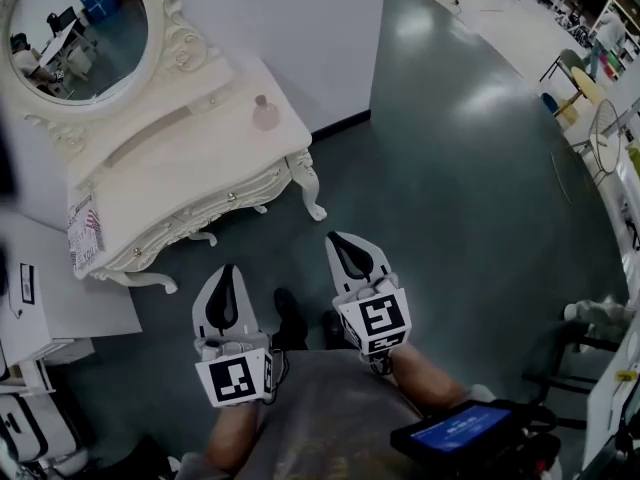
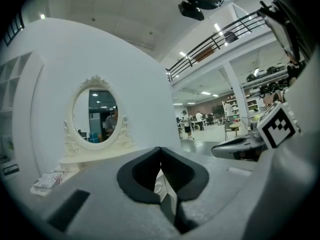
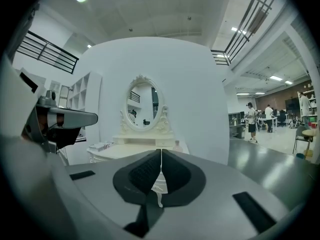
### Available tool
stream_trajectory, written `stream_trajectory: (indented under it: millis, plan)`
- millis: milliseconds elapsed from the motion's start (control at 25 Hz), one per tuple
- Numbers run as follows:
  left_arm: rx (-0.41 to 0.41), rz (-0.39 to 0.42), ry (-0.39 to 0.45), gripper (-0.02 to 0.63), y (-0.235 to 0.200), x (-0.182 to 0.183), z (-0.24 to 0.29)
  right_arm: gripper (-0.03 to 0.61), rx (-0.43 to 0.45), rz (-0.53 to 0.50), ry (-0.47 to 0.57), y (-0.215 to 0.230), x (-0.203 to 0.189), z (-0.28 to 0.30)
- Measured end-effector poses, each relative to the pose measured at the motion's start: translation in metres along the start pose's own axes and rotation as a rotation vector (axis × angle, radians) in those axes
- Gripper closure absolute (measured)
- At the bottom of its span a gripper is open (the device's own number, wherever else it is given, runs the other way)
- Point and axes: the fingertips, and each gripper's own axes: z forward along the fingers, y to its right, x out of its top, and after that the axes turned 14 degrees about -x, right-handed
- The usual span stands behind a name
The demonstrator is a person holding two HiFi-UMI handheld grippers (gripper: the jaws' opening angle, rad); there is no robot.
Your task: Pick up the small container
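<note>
Dark floor (image 1: 460, 168): wide open stretch ahead and to right. White dressing table (image 1: 190, 173) ahead-left, scalloped front edge, curved leg at right corner. Small container (image 1: 265, 114): pink, upright on table near right end, beside oval mirror (image 1: 85, 28). Left tool (image 1: 228, 273): jaws together, nothing between. Right tool (image 1: 343, 243): jaws together, nothing between. Both over floor, short of table, touching nothing.

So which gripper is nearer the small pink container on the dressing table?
Right, narrowly. The right gripper reaches further forward, short of the dressing table end where the small container stands; the left gripper sits further back. Neither touches it.
</note>
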Motion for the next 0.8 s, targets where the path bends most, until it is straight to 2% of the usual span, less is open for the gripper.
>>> stream_trajectory:
  millis: [440, 800]
  plan:
    - [0.012, -0.016, 0.010, 0.598, -0.043, -0.005, 0.046, 0.565, 0.008, -0.011, -0.020, -0.001, 0.001, 0.065]
    - [-0.026, -0.066, -0.018, 0.598, -0.112, -0.029, 0.107, 0.565, -0.013, -0.021, -0.077, -0.018, -0.007, 0.148]
